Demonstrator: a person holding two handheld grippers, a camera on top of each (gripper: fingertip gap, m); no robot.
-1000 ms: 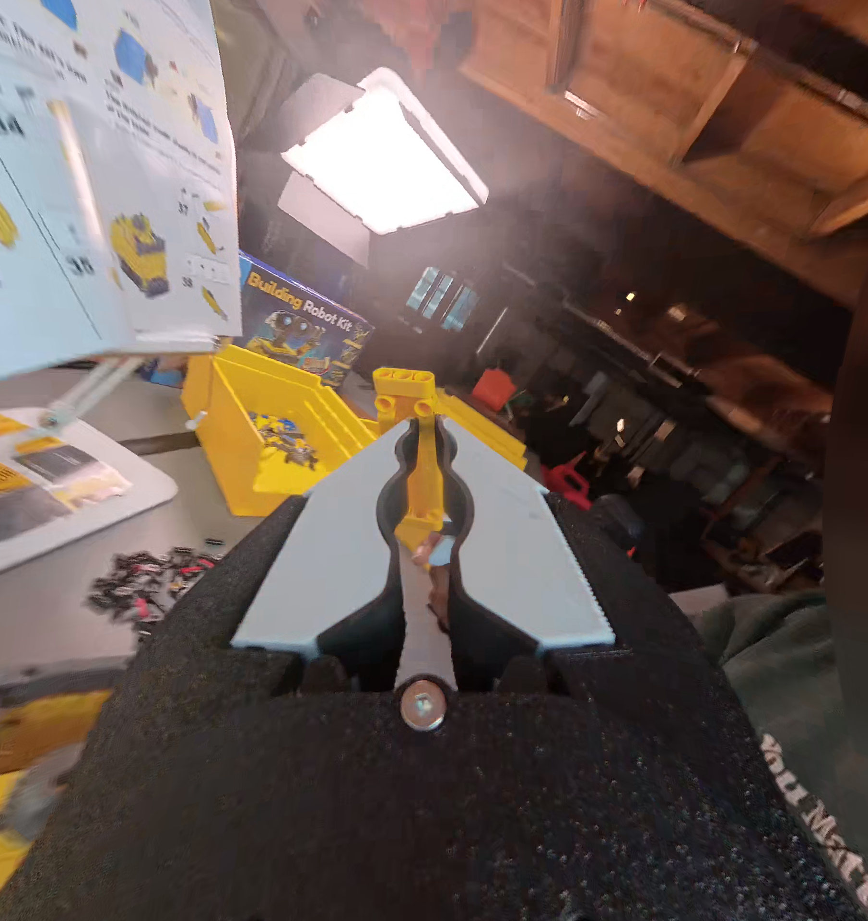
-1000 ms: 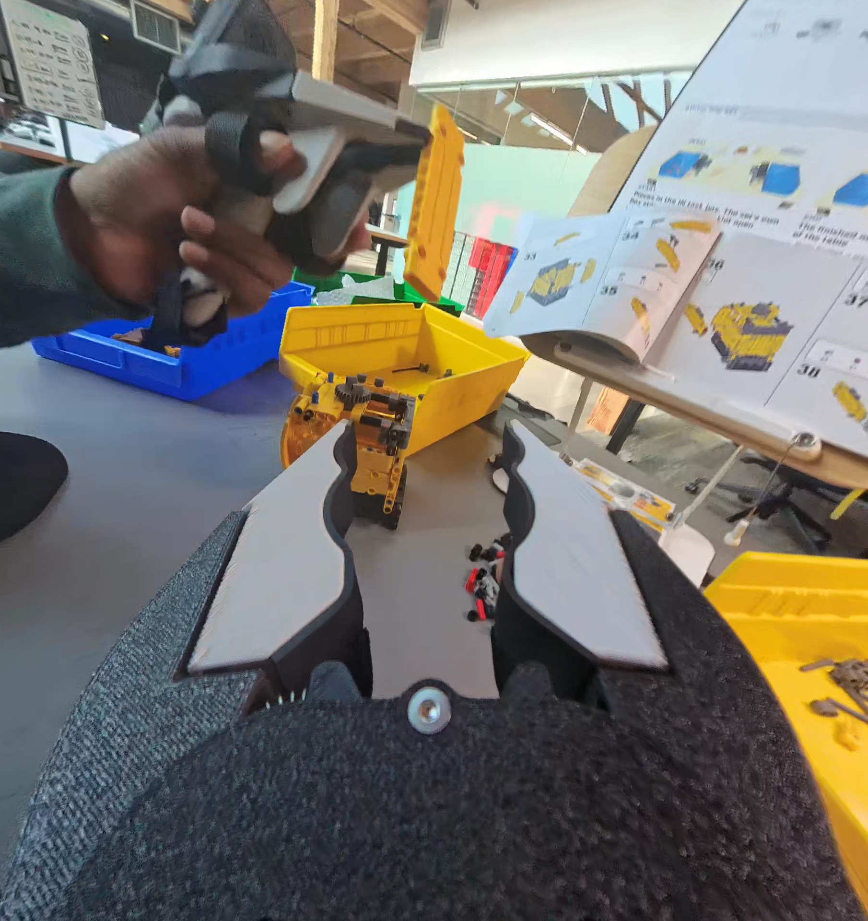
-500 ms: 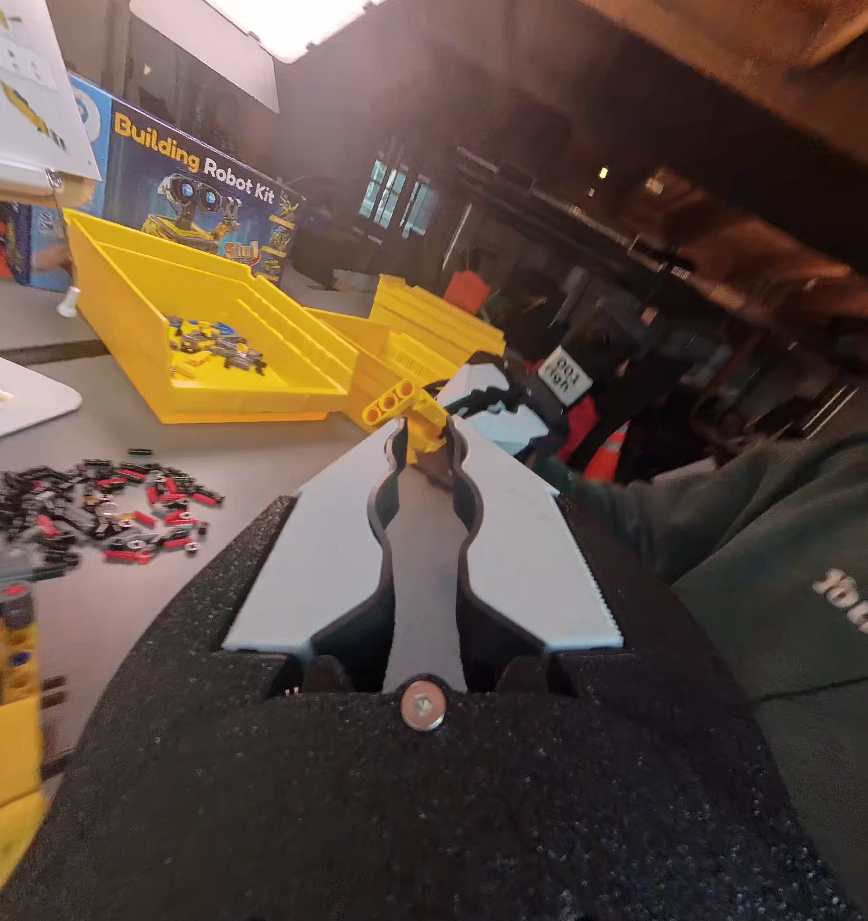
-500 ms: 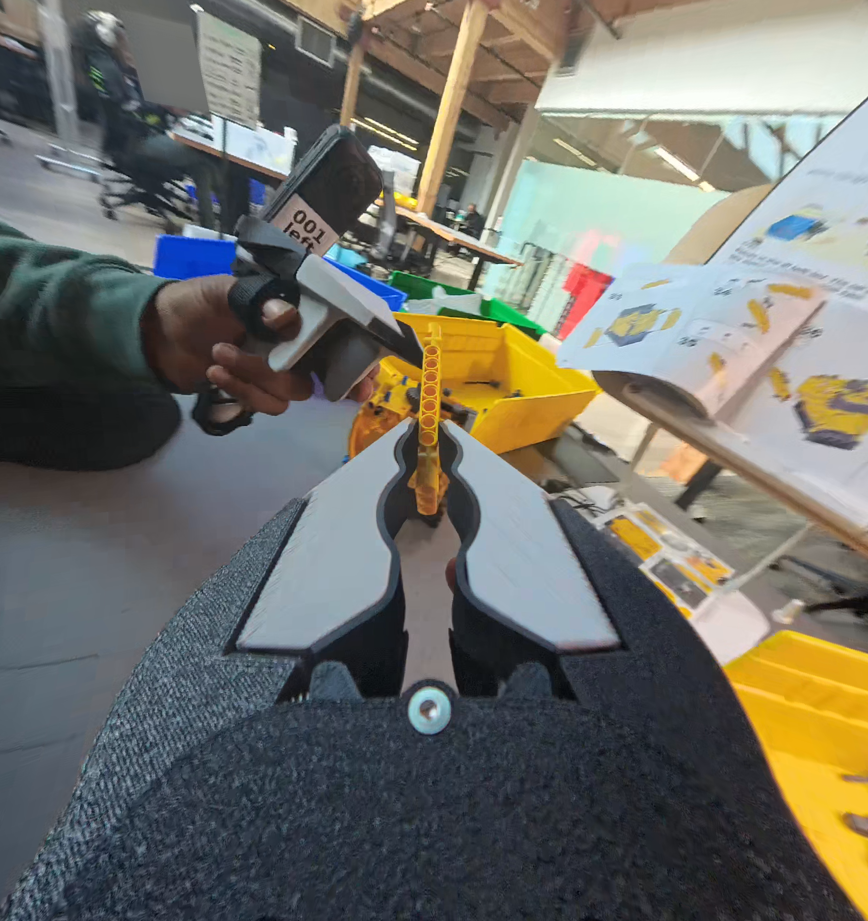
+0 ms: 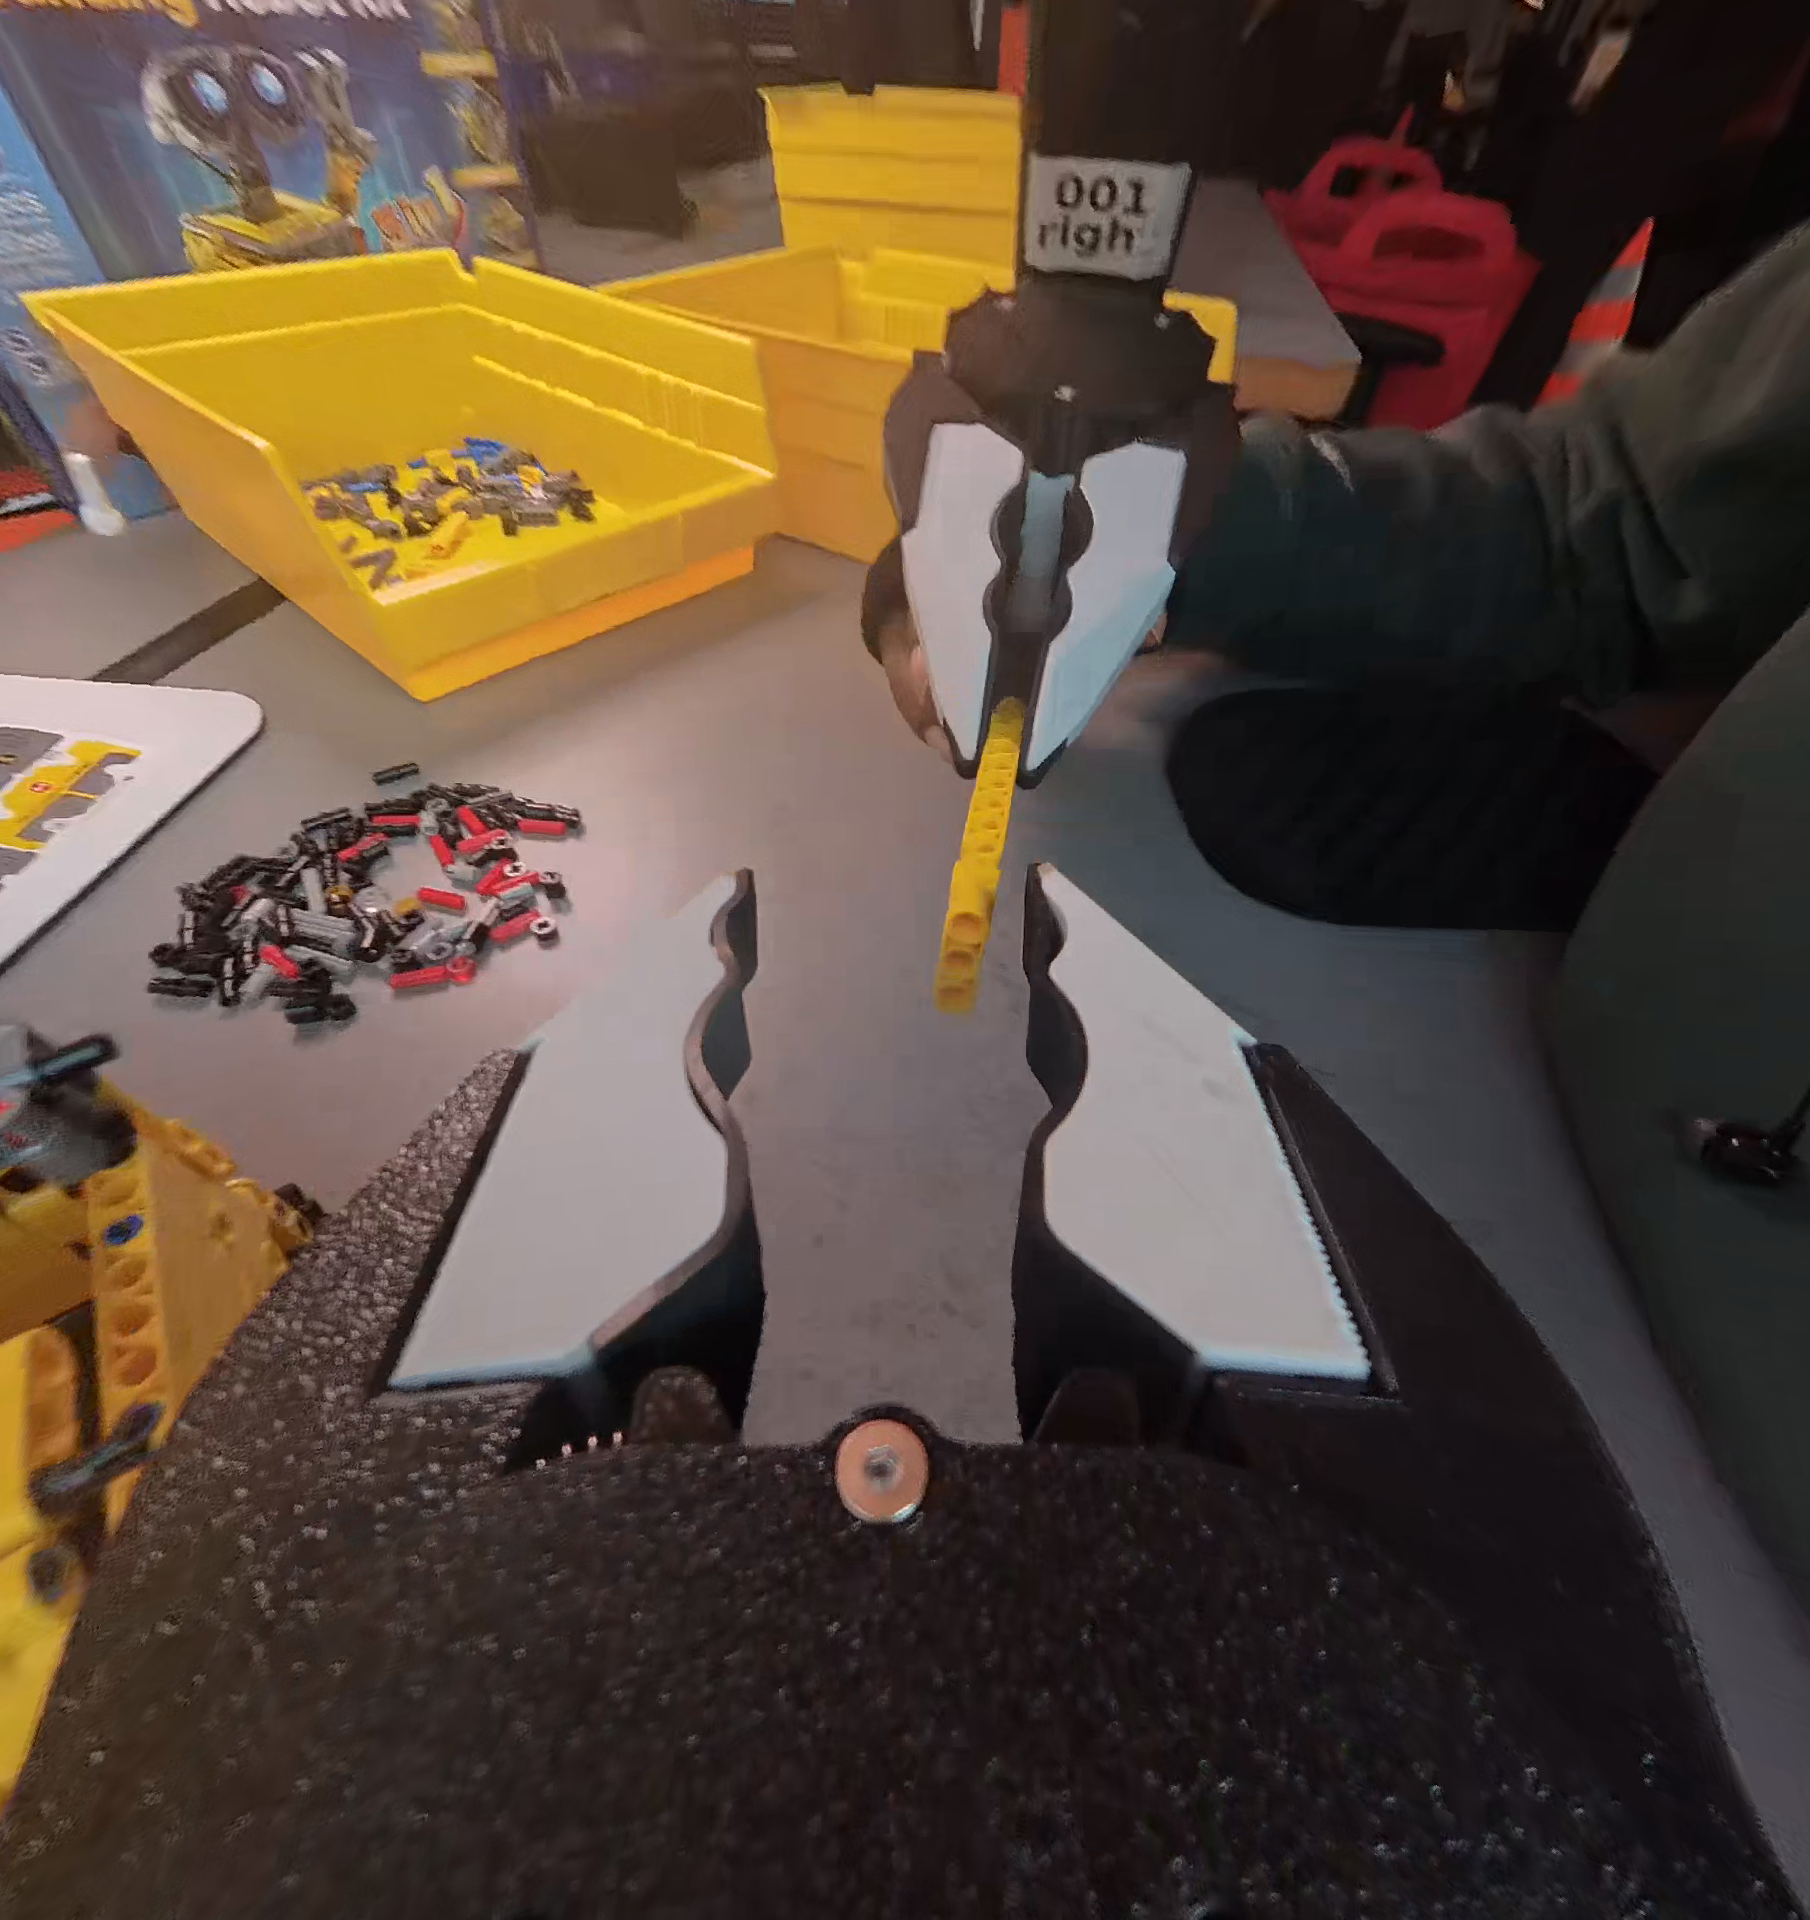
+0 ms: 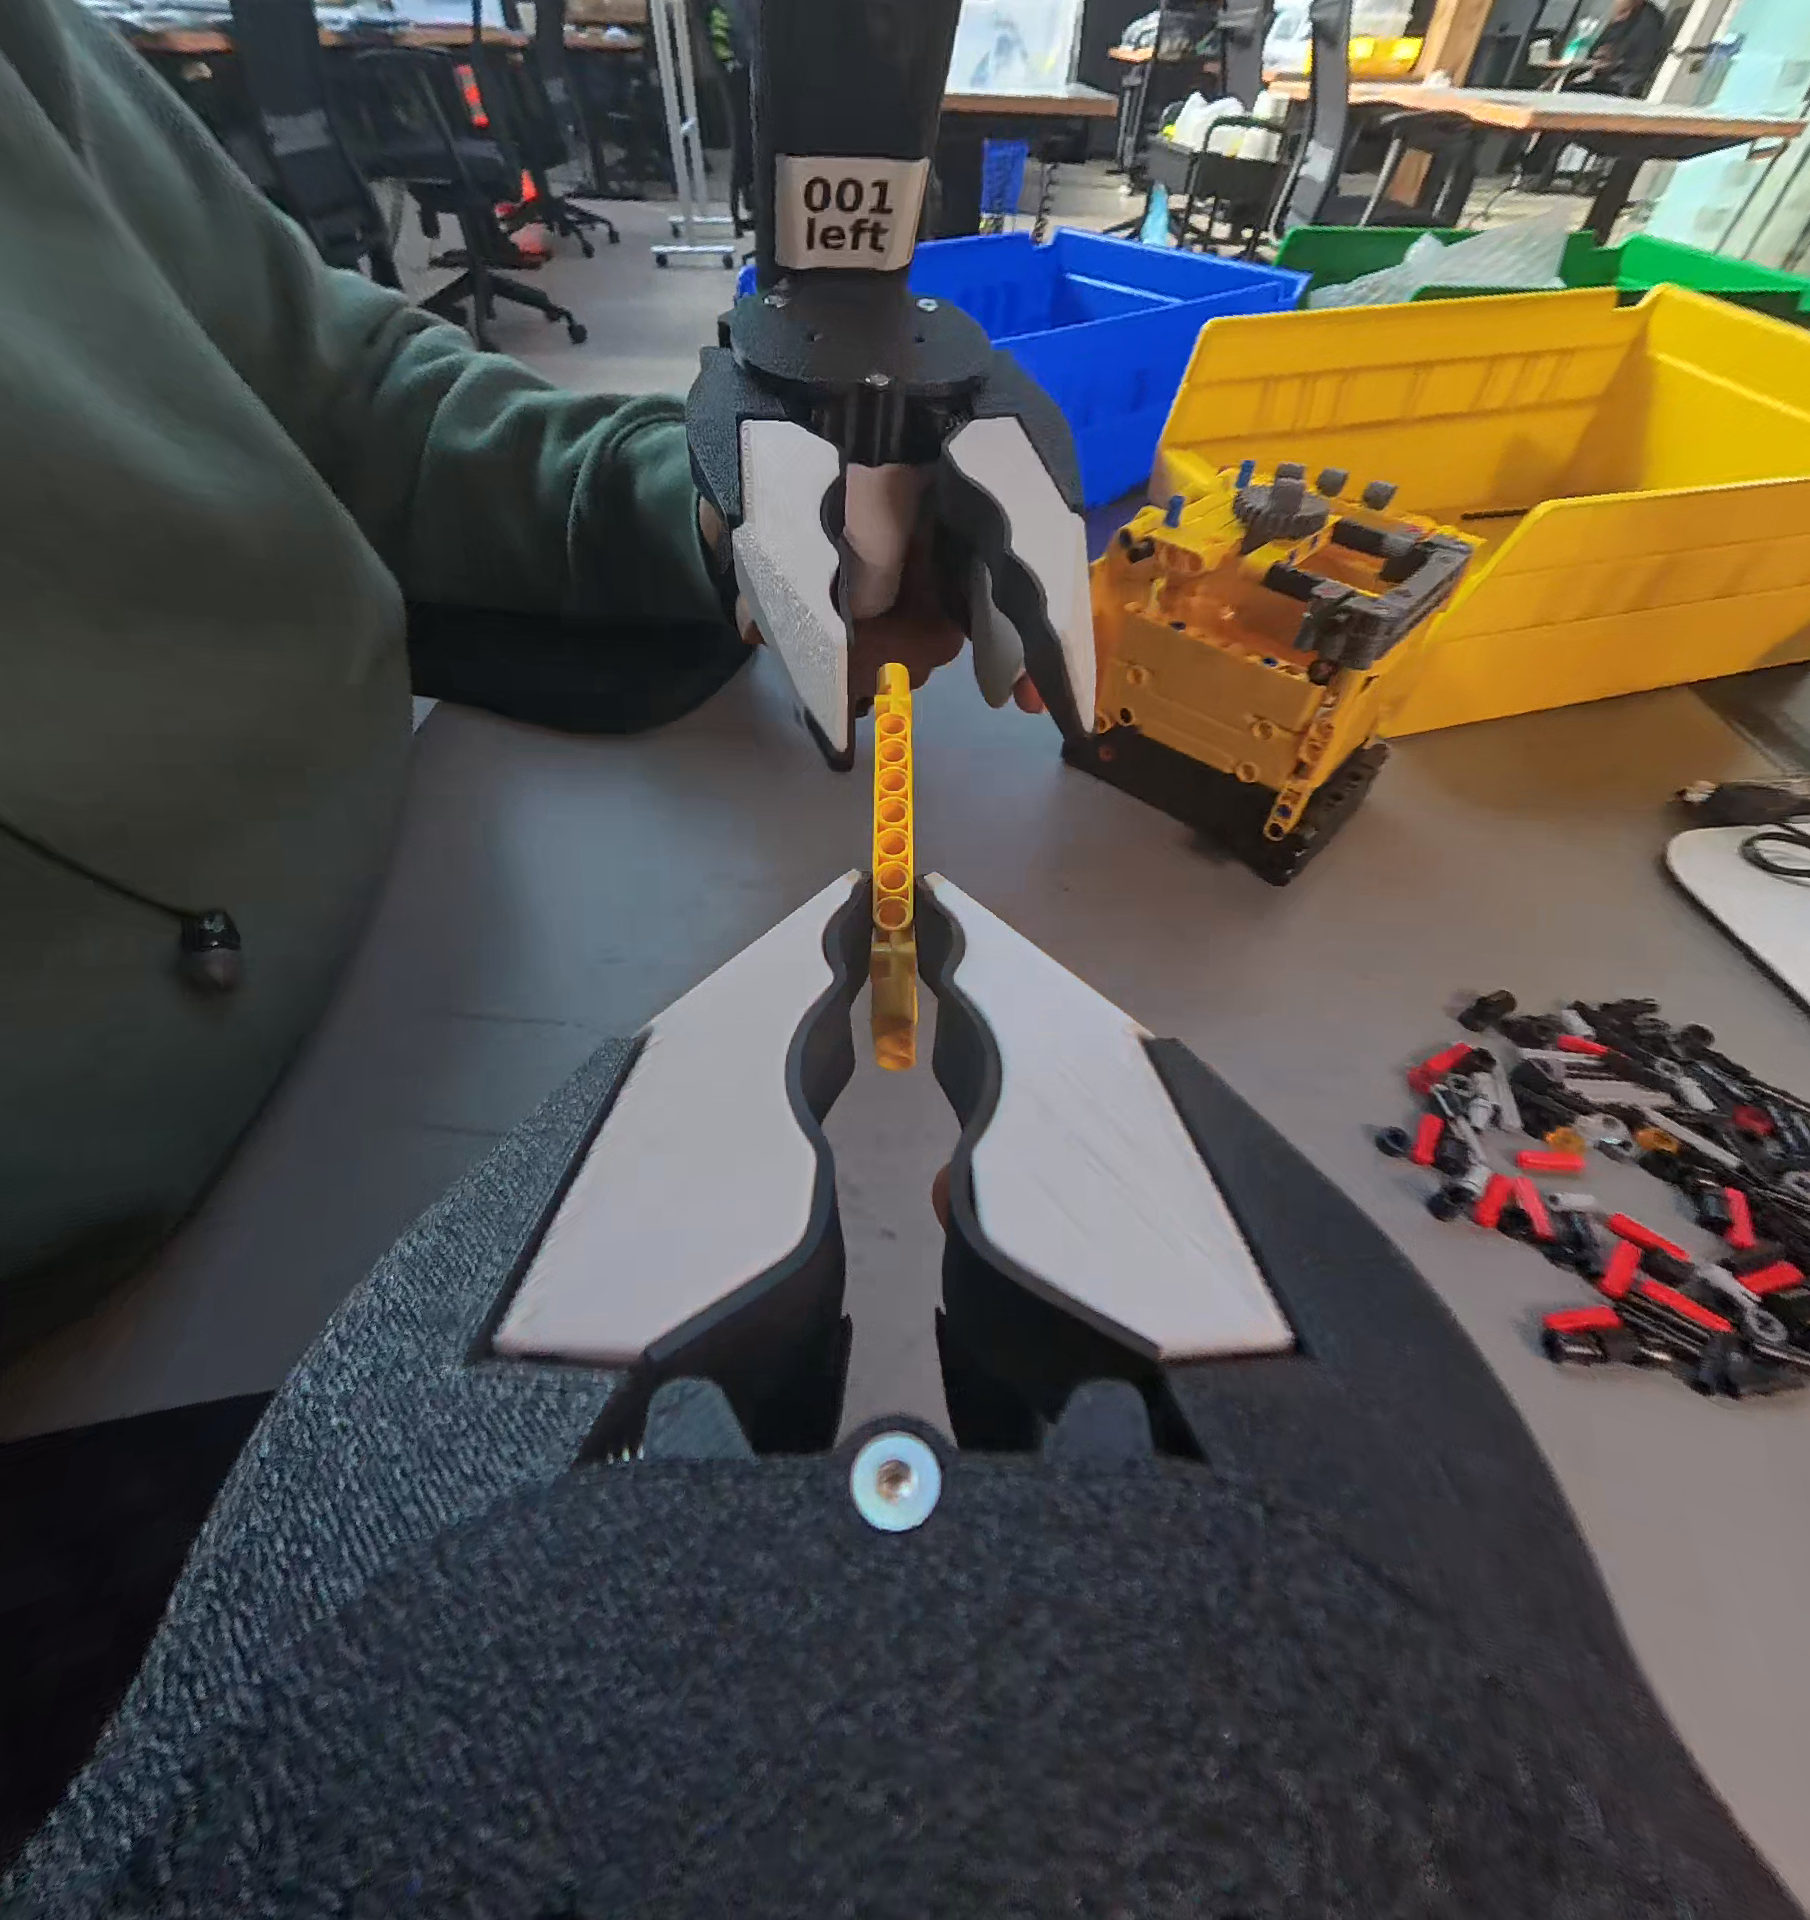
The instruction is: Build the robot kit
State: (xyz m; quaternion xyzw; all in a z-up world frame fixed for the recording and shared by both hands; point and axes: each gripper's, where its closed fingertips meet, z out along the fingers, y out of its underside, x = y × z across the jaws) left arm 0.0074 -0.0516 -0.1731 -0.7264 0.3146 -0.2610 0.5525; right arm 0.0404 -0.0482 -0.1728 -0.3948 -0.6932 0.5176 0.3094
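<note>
A yellow holed beam (image 6: 893,831) hangs above the grey counter (image 6: 568,914), clamped at one end by the right gripper (image 6: 893,883); its far end reaches between the spread, empty fingers of the left gripper (image 5: 885,883). Only the right wrist view shows the whole yellow block vehicle (image 6: 1254,644) and a blue bin (image 6: 1140,301); only the left shows a bin of small parts (image 5: 444,499).

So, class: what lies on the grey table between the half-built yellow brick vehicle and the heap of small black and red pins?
Only bare grey table lies between vehicle and heap, seen clearly in the right wrist view.
</note>
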